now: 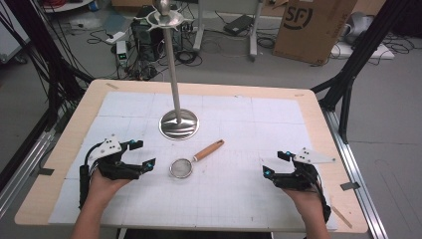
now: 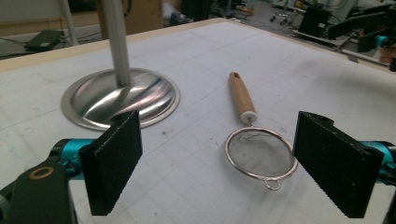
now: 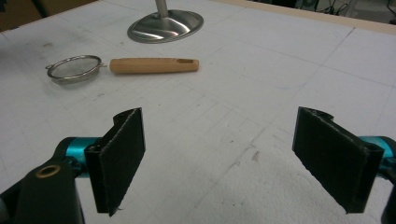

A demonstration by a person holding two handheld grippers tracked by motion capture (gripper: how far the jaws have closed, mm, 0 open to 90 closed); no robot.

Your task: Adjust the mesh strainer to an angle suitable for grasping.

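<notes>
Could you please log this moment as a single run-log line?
left claw: open, empty | right claw: open, empty | strainer: flat on mat between them, untouched | stand: upright behind

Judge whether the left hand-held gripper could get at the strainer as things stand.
Probably yes: the left hand-held gripper is open, and only bare mat lies between it and the strainer.

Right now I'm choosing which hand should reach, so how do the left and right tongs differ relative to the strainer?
The left tongs sit close beside the strainer; the right tongs sit well apart from it. The left tongs face its mesh bowl, while from the right tongs' side the wooden handle lies crosswise, bowl to the left. Both tongs are open, empty and held low over the white mat.
</notes>
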